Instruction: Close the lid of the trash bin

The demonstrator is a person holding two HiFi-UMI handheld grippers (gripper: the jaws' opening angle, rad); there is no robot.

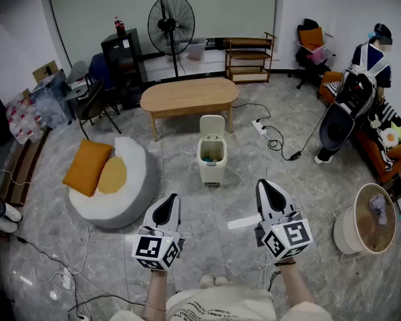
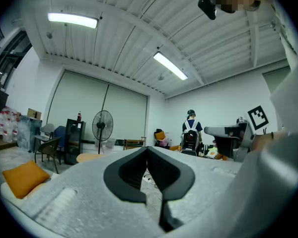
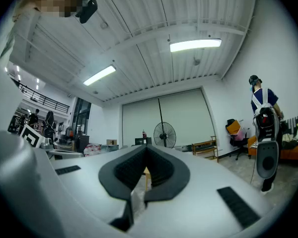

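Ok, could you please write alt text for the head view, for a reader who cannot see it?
A white trash bin stands with its lid raised, in front of an oval wooden table. Nearer the camera, the left gripper and right gripper, both shut, are held short of it.

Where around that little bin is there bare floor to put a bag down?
The floor between the trash bin and the grey cushion seat is bare, and so is the wooden table top behind the bin. Right of the bin it is crowded: a power strip and cables trail across.
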